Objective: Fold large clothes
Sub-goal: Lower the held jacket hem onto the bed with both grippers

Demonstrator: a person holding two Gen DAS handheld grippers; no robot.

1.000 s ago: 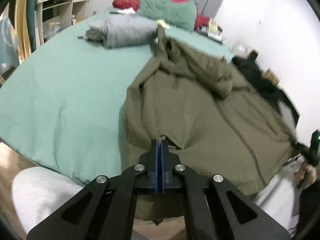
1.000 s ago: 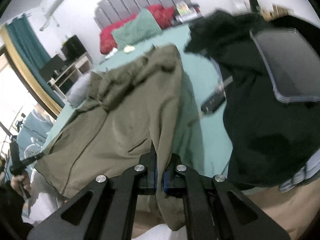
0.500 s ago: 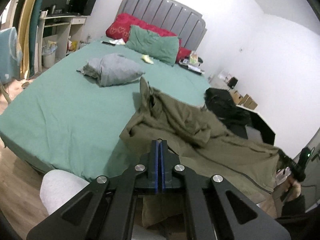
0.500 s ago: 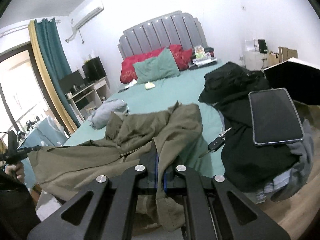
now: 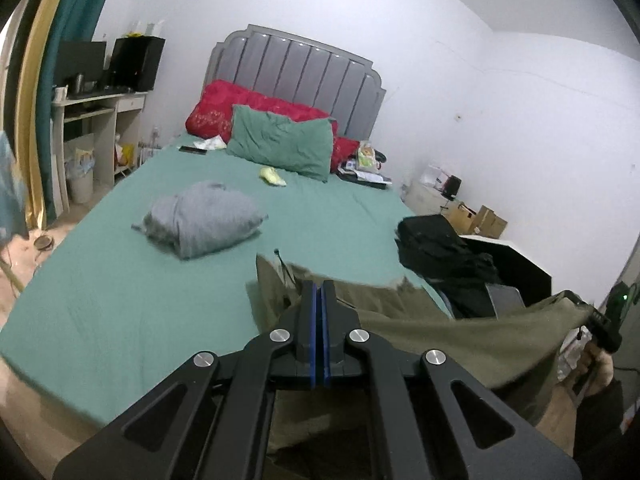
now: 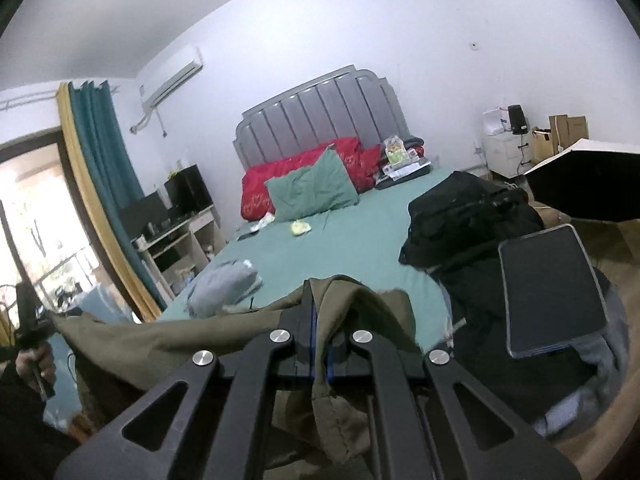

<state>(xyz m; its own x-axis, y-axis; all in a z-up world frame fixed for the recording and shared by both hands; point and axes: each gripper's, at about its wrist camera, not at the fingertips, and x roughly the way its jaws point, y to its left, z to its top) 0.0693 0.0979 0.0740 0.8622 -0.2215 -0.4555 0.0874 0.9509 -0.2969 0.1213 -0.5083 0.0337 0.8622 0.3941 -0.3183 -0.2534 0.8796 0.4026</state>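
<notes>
An olive green jacket hangs stretched in the air above the near end of the bed, spanning from one gripper to the other. My left gripper is shut on one corner of its edge, and the cloth drops away beneath the jaws. In the right wrist view the same jacket drapes over my right gripper, which is shut with a fold of it pinched between the pads. Each view shows the other gripper at the jacket's far corner: the right gripper and the left gripper, each held in a hand.
The bed has a green sheet. On it lie a folded grey garment, a green pillow and red pillows. A black pile of clothes with a tablet sits at the bed's right side. A desk stands left.
Both grippers have risen and tilted upward, still shut on the jacket. The jacket has come up off the sheet and now hangs taut between them instead of lying spread on the bed.
</notes>
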